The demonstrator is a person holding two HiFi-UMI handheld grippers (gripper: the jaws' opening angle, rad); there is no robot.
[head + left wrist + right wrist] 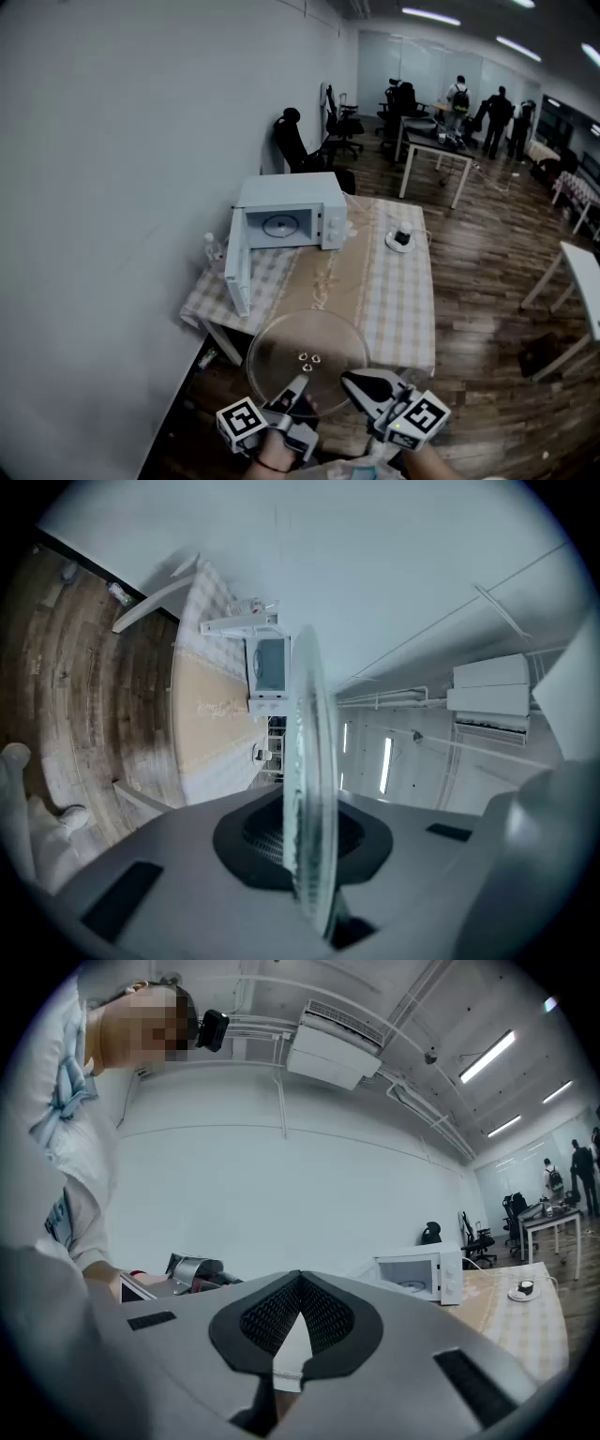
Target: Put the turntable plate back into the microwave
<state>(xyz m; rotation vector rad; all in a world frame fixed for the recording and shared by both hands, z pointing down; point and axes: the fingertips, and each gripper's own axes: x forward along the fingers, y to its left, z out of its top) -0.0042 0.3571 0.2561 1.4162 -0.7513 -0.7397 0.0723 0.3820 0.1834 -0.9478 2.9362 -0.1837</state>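
My left fingers (248, 836) clamp the near rim of the turntable plate (307, 352), held aloft, well apart from the open microwave (291, 211) on the tabletop (398, 300); my right fingers (328, 1321) are pressed together, empty.

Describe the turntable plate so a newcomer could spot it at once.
Find the checked table with the open white microwave. In front of it the left gripper clamps the plate by its rim: a big clear glass disc, not the small white saucer beside the microwave.
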